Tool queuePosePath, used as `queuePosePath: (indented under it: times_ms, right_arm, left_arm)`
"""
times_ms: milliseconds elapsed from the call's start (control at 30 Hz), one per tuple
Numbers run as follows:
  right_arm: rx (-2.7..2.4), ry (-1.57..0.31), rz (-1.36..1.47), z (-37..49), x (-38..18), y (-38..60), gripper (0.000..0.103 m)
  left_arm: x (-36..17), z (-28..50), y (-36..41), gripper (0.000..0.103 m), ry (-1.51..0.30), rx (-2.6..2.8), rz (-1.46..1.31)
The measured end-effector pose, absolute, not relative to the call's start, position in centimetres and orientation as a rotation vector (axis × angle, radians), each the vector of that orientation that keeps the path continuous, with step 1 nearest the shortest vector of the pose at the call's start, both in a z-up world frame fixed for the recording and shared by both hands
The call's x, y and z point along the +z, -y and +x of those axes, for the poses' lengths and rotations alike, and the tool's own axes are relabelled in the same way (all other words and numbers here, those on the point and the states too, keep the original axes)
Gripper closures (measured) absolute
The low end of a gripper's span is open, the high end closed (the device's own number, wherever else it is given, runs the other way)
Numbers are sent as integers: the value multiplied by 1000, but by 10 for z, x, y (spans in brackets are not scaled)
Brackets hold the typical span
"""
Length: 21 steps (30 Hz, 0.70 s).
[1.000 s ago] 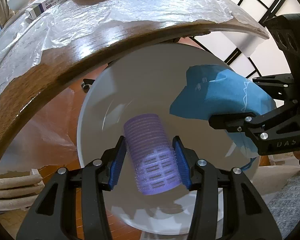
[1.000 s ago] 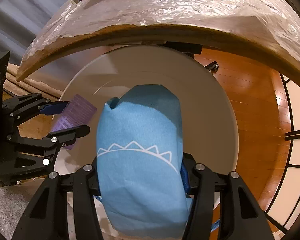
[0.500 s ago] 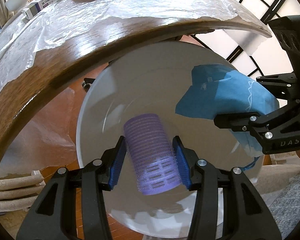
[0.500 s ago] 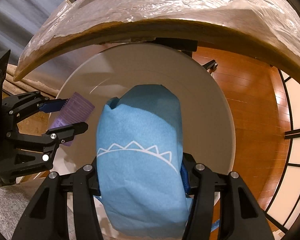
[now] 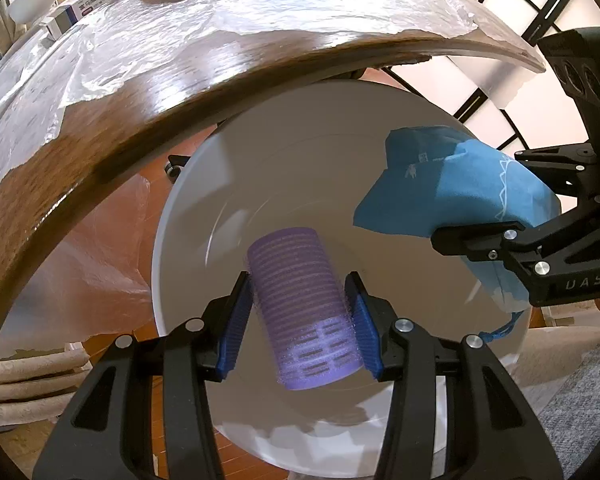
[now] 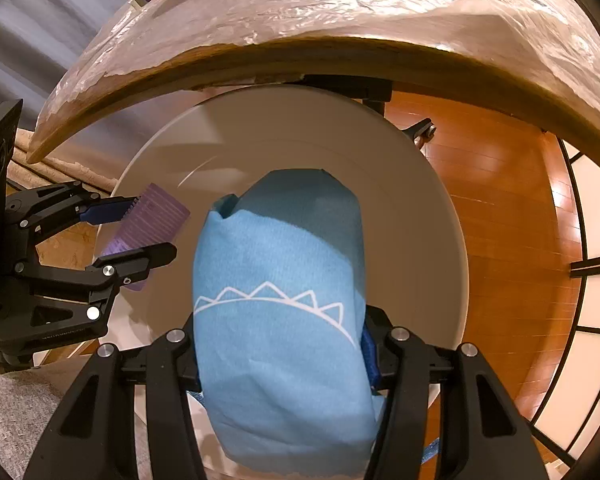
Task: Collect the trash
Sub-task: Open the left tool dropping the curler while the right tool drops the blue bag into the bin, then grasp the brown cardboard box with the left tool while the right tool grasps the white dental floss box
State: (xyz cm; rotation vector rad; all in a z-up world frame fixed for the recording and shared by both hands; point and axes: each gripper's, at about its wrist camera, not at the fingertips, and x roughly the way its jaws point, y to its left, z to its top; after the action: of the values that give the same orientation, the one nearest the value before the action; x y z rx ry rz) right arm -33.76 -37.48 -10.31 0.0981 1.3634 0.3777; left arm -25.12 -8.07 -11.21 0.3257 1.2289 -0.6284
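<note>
Right gripper point(image 6: 284, 344) clamps blue pouch point(image 6: 280, 312) over white bin point(image 6: 432, 216). Left gripper point(image 6: 140, 228) at left grips purple roller point(image 6: 152, 220) above bin rim. Film-covered table point(image 6: 340, 20) overhead.

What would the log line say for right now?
left gripper: shut on purple hair roller | right gripper: shut on blue pouch | both above white bin

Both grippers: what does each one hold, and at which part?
Left gripper clamps the purple ribbed hair roller across its sides. Right gripper clamps the blue fabric pouch across its lower sides.
</note>
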Motion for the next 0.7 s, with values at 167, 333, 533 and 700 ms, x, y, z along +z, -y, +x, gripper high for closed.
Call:
queuePosePath:
  times_ms: [167, 333, 533, 700]
  right_arm:
    - [372, -1365, 104, -337, -102, 377, 49]
    - [345, -1318, 156, -339, -91, 387, 25]
    - [308, -1217, 137, -344, -55, 398, 21]
    - [273, -1016, 58, -346, 1, 399, 4]
  left_arm:
    - [-109, -249, 79, 54, -1236, -629, 324]
    - [-108, -245, 76, 27, -1250, -627, 285]
    - [-78, -249, 64, 27, -1220, -622, 223]
    - [-5, -255, 50, 3, -1017, -629, 175]
